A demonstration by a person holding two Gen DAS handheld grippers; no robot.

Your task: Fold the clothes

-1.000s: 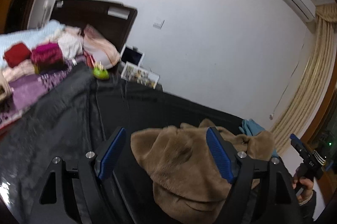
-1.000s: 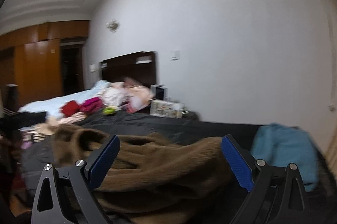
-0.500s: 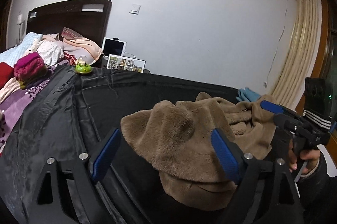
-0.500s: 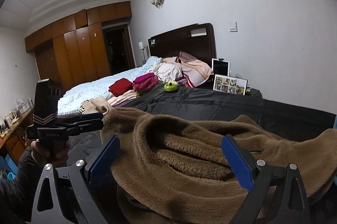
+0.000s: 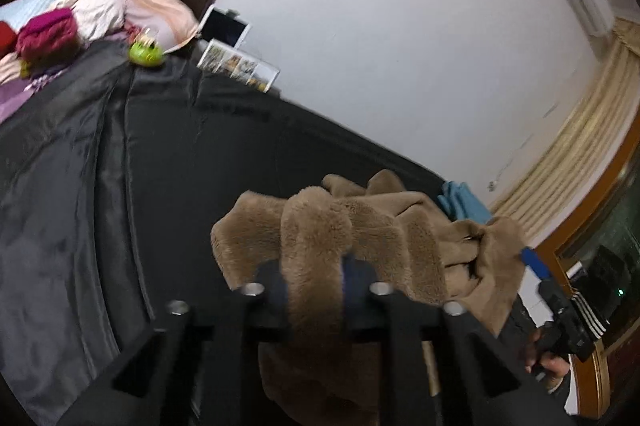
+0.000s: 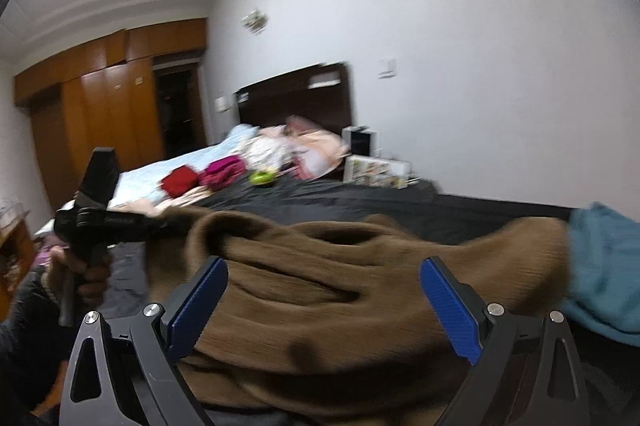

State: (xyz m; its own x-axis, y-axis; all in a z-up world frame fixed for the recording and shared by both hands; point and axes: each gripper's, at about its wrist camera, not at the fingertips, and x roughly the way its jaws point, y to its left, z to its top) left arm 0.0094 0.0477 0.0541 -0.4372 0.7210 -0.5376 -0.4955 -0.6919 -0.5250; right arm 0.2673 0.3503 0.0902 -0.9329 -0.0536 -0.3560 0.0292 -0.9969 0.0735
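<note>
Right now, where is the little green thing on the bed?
In the left wrist view the green thing sits upper left on the black sheet, just in front of the pink pillow and right of the magenta folded clothes.

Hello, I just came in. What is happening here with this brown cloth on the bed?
A person holding a gripper in each hand is starting to fold a brown fleece garment lying crumpled on a black sheet. The left gripper is closing on a bunched fold of the fleece, which sits between its fingers. The right gripper is open over the other side of the garment, not gripping yet. A blue garment lies beside it.
</note>
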